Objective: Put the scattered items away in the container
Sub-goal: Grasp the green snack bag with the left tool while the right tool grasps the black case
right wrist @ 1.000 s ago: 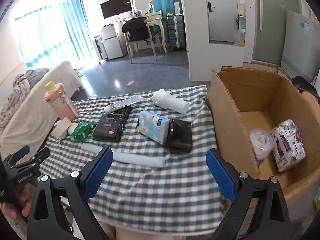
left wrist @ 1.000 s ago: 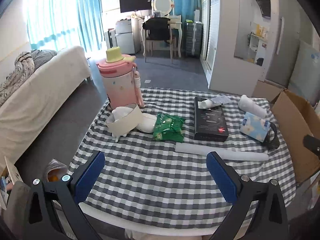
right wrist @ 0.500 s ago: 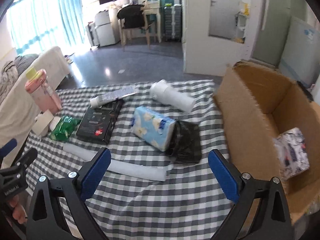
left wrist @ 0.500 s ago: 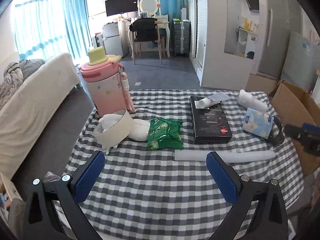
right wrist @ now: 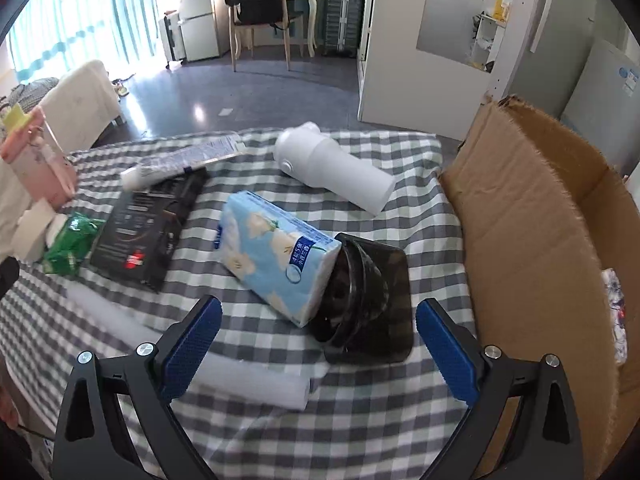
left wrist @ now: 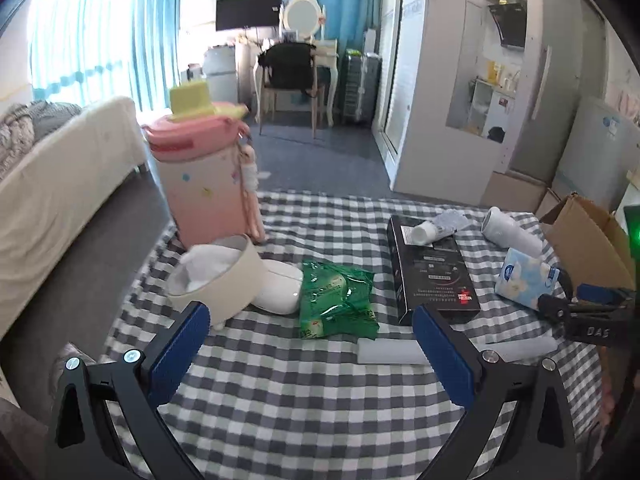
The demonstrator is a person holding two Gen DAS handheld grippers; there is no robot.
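Observation:
On the checked tablecloth (left wrist: 280, 400) lie a green packet (left wrist: 336, 304), a black box (left wrist: 432, 272) with a toothpaste tube (left wrist: 436, 229) on it, a white foam roll (right wrist: 192, 356), a white bottle (right wrist: 340, 168), a blue tissue pack (right wrist: 272, 256) and a dark plastic container (right wrist: 368, 300). My left gripper (left wrist: 310, 354) is open above the cloth, just short of the green packet. My right gripper (right wrist: 318, 350) is open, with the tissue pack and dark container just ahead of its fingers. The cardboard box (right wrist: 540, 216) stands at the right with a patterned pack (right wrist: 614, 316) inside.
A pink bottle with a yellow cap (left wrist: 208, 176) stands at the table's far left, with a cream cup (left wrist: 218, 276) and a white case (left wrist: 280, 288) beside it. A sofa (left wrist: 48, 184) lies left of the table. A chair and dresser (left wrist: 292, 68) stand across the room.
Both grippers have moved forward and lower toward the table. The right one swung left from the cardboard box to the tissue pack and dark container. The left one neared the green packet.

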